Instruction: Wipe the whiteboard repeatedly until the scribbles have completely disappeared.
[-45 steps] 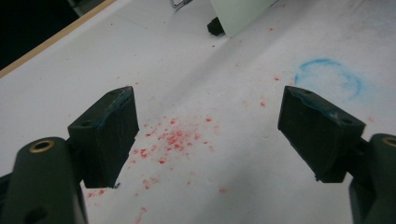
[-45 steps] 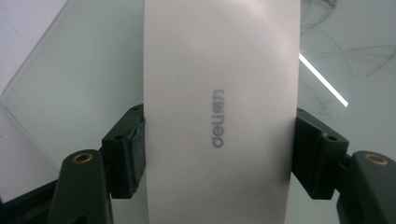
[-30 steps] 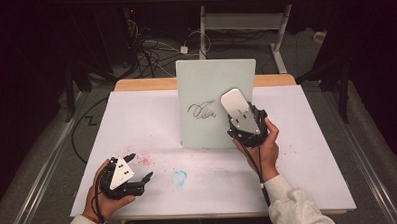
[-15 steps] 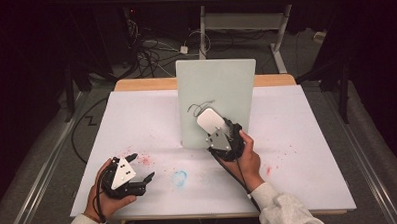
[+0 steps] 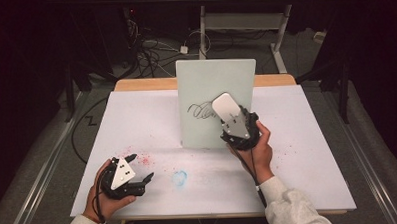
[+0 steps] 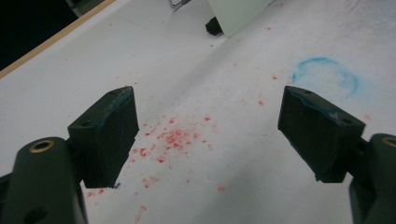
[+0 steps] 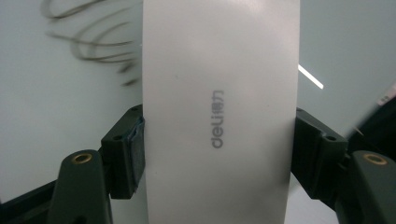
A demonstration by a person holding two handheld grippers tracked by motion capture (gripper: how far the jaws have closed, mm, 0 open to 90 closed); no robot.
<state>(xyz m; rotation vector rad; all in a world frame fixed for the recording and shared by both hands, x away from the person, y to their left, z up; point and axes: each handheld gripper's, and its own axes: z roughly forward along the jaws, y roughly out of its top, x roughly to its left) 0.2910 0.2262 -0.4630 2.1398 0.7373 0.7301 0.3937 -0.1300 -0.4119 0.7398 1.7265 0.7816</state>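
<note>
Clearly, the main danger is at the upright board, a pale whiteboard that stands on small feet near the far edge of the counter. The right tool pinches a white eraser block between its two jaws and holds it against the front of the board, just beside the dark scribble. If the person pushes too hard, I think the board can tip backward or slide away, because nothing holds it; the left tool rests well apart from the board, low on the counter, with its jaws spread wide and nothing between them. The eraser is smooth and sticks far out of the jaws, so it may also turn or slip in the grip when it rubs. A stroke that is too short would leave part of the scribble.

By count I see one board, one eraser, one scribble, two tools and two hands. On the counter in front of the board there is one patch of red specks and one faint blue ring.
</note>
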